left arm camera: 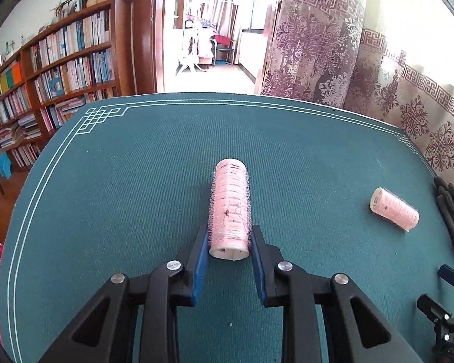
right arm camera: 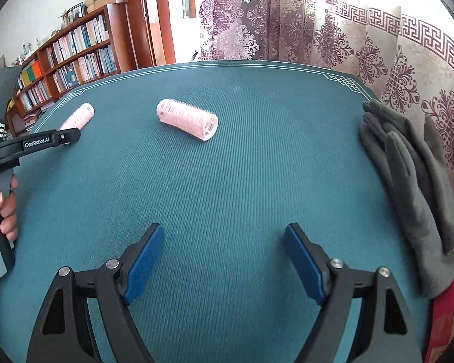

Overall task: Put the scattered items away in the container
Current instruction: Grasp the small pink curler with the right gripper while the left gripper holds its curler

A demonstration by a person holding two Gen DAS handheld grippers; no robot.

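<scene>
A pink hair roller (left arm camera: 231, 205) lies lengthwise on the green table mat (left arm camera: 121, 181), and my left gripper (left arm camera: 230, 239) is shut on its near end, blue pads against both sides. A second pink hair roller (left arm camera: 394, 207) lies to the right on the mat. In the right wrist view that second roller (right arm camera: 187, 119) lies ahead and left of my right gripper (right arm camera: 224, 236), which is open with nothing between its fingers. The held roller (right arm camera: 77, 119) shows at the far left, partly behind the left gripper's finger (right arm camera: 66, 136). No container is in view.
Grey gloves (right arm camera: 408, 175) lie along the mat's right edge. A red patterned thing (right arm camera: 448, 317) sits at the lower right corner. A hand (right arm camera: 6, 205) holds the left gripper's handle. Bookshelves (left arm camera: 54, 69) stand to the left, patterned curtains (left arm camera: 333, 45) behind the table.
</scene>
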